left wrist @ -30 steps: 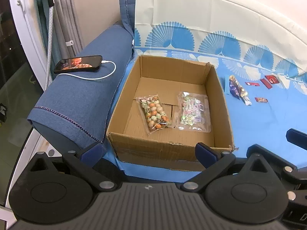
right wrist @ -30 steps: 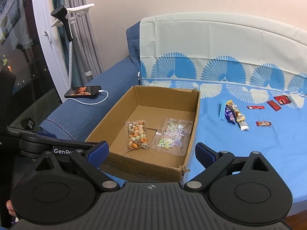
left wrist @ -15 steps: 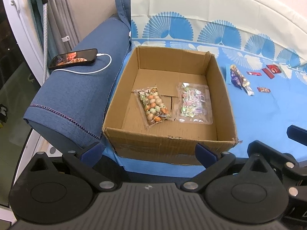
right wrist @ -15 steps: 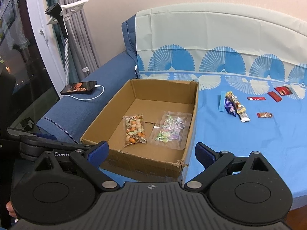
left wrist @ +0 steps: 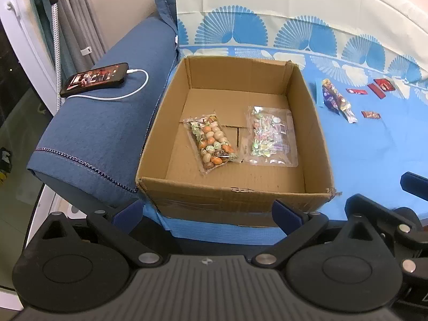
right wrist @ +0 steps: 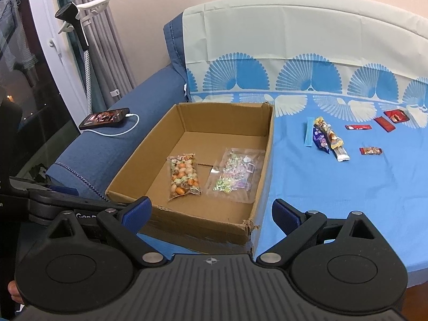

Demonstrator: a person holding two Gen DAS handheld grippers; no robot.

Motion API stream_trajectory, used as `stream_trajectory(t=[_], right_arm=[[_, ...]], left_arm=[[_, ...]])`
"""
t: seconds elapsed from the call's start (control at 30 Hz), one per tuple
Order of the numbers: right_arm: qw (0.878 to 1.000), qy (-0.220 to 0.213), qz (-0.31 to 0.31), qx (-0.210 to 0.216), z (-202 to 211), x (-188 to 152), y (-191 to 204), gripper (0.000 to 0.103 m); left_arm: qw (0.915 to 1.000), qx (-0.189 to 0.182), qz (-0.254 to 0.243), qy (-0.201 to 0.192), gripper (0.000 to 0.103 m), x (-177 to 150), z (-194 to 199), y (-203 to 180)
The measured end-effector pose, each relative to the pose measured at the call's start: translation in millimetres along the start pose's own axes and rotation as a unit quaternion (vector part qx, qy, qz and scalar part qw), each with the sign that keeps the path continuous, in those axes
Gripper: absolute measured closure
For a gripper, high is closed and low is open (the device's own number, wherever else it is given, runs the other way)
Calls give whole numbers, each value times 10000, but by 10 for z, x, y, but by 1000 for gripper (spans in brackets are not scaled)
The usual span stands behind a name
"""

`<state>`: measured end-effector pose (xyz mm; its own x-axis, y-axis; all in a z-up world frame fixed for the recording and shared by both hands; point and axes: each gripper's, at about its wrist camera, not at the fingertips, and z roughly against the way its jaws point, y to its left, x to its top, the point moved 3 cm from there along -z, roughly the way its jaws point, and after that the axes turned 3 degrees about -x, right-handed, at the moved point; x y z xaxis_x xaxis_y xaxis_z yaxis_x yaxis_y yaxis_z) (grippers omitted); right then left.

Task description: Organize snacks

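An open cardboard box (left wrist: 313,123) (right wrist: 125,184) stands on the blue cloth. Inside lie a bag of orange and cream candies (left wrist: 212,141) (right wrist: 184,178) and a clear bag of pastel candies (left wrist: 270,136) (right wrist: 236,174). Loose snacks lie on the cloth to the right: a purple and gold wrapper pair (left wrist: 337,100) (right wrist: 327,137), a light blue stick (right wrist: 309,132), and small red packets (left wrist: 370,114) (right wrist: 370,150). My left gripper (left wrist: 207,214) is open and empty before the box's near wall. My right gripper (right wrist: 211,211) is open and empty, near the box's front right corner.
A dark phone (left wrist: 95,79) (right wrist: 105,117) on a white cable lies on the blue sofa arm (left wrist: 101,133) left of the box. More red packets (right wrist: 388,119) lie far right. A window and a white stand (right wrist: 80,21) are at the left.
Both grippers have moved slightly forward and up, so the box and snacks sit lower and closer in view. Both stayed open and empty. Nothing on the cloth moved.
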<state>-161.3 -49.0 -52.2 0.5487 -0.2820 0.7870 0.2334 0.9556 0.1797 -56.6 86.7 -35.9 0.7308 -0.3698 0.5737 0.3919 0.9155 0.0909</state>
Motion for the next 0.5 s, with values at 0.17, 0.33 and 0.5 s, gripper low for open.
stream_trajectory(t=[0.17, 0.33, 0.5], right_arm=[[10000, 29, -69, 3, -35, 3, -42, 6], [9999, 48, -162, -1, -66, 11, -112, 6], [9996, 59, -287, -12, -95, 21, -238, 6]], left_arm=[[10000, 13, -81, 53, 0, 39, -30, -45], [9998, 28, -171, 85, 0, 85, -58, -103], [9997, 48, -222, 124, 0, 138, -87, -173]])
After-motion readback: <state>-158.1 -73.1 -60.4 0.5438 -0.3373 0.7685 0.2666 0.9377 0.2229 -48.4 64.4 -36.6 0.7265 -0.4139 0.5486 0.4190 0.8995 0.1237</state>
